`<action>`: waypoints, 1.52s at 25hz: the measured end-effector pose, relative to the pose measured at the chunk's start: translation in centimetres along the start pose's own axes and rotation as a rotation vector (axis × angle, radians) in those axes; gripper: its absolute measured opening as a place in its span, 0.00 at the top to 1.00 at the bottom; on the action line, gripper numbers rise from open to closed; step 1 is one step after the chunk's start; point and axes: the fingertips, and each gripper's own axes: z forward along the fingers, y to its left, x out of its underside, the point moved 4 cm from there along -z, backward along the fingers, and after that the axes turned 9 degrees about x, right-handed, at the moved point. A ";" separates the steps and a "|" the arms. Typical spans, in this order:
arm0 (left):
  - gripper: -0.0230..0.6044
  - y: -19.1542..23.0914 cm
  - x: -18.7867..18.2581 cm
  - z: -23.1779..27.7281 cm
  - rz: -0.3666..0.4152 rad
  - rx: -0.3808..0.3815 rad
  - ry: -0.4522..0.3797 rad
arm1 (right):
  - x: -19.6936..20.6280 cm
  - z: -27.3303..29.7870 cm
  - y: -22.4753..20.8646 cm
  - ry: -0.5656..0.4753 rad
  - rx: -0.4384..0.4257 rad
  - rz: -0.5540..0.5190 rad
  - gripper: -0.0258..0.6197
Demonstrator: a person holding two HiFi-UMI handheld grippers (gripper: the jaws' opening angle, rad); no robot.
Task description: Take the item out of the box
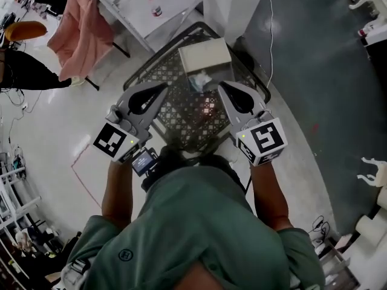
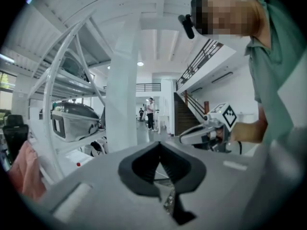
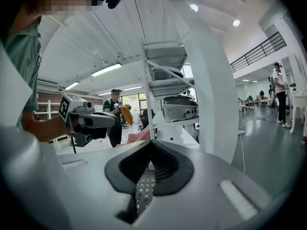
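Note:
A cream box point(image 1: 204, 54) sits at the far side of a dark metal mesh table point(image 1: 181, 116). A small pale bluish item point(image 1: 199, 80) lies at the box's near edge; whether it is inside or against the box I cannot tell. My left gripper point(image 1: 164, 87) hovers over the table, left of the box, jaws together and empty point(image 2: 159, 143). My right gripper point(image 1: 221, 84) hovers to the right of the item, also shut on nothing point(image 3: 151, 143). Both point roughly level toward the box, apart from it. Each gripper view shows the other gripper across from it.
A thick white pillar point(image 1: 233, 5) rises just behind the box. A white bench point(image 1: 136, 2) with a small red-capped bottle point(image 1: 156, 9) stands at the back left, with pink cloth point(image 1: 78, 32) hanging beside it. White shelving point(image 3: 168, 80) holds equipment. People stand farther off.

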 end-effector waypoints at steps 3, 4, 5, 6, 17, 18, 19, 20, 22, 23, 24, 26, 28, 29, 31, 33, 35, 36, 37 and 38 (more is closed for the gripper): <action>0.96 0.6 0.7 -0.8 -0.020 -0.009 0.004 | 0.5 1.0 0.4 0.022 -0.003 0.010 0.95; 0.96 1.1 1.1 -1.0 -0.027 -0.005 0.004 | 0.8 1.5 0.5 0.031 0.002 0.012 0.95; 0.96 1.7 1.4 -1.1 -0.034 0.001 0.004 | 1.0 2.0 0.6 0.041 0.009 0.014 0.95; 0.96 2.4 1.8 -1.1 -0.041 0.010 0.003 | 1.1 2.6 0.7 0.053 0.020 0.014 0.95; 0.96 8.9 5.8 1.0 -0.085 0.115 0.009 | 4.4 8.7 -0.5 0.154 0.117 0.048 0.95; 0.96 9.4 6.2 1.1 -0.089 0.118 0.011 | 4.8 9.3 -0.6 0.161 0.121 0.050 0.95; 0.96 9.8 6.6 1.2 -0.092 0.120 0.013 | 5.3 9.8 -0.8 0.169 0.125 0.052 0.95; 0.96 10.2 7.1 1.3 -0.097 0.121 0.015 | 5.8 10.4 -1.0 0.178 0.127 0.053 0.95; 0.96 10.9 7.9 1.5 -0.109 0.122 0.023 | 6.8 11.4 -1.4 0.196 0.129 0.055 0.95; 0.96 11.2 8.4 1.6 -0.116 0.122 0.027 | 7.2 11.8 -1.6 0.206 0.130 0.056 0.95; 0.96 11.5 8.8 1.6 -0.123 0.123 0.031 | 7.7 12.3 -1.7 0.217 0.130 0.058 0.95; 0.96 12.2 9.9 1.7 -0.138 0.125 0.038 | 8.8 13.4 -1.8 0.238 0.129 0.061 0.95; 0.96 12.8 10.9 1.8 -0.150 0.125 0.042 | 10.0 14.4 -1.9 0.257 0.126 0.063 0.95; 0.96 13.0 11.4 1.9 -0.156 0.124 0.044 | 10.6 14.8 -2.0 0.266 0.125 0.065 0.95; 0.96 13.3 12.2 2.1 -0.167 0.123 0.047 | 11.6 15.4 -2.1 0.283 0.122 0.069 0.95; 0.96 13.7 13.1 2.2 -0.177 0.125 0.051 | 12.7 16.2 -2.1 0.302 0.119 0.074 0.95; 0.96 14.1 14.0 2.4 -0.187 0.127 0.052 | 13.9 16.9 -2.2 0.320 0.117 0.077 0.95; 0.96 14.3 14.6 2.4 -0.192 0.127 0.054 | 14.5 17.3 -2.3 0.330 0.117 0.078 0.95; 0.96 14.5 15.1 2.4 -0.197 0.127 0.056 | 15.2 17.7 -2.3 0.339 0.116 0.077 0.95; 0.96 14.6 15.6 2.4 -0.202 0.127 0.058 | 15.8 18.0 -2.4 0.349 0.116 0.076 0.95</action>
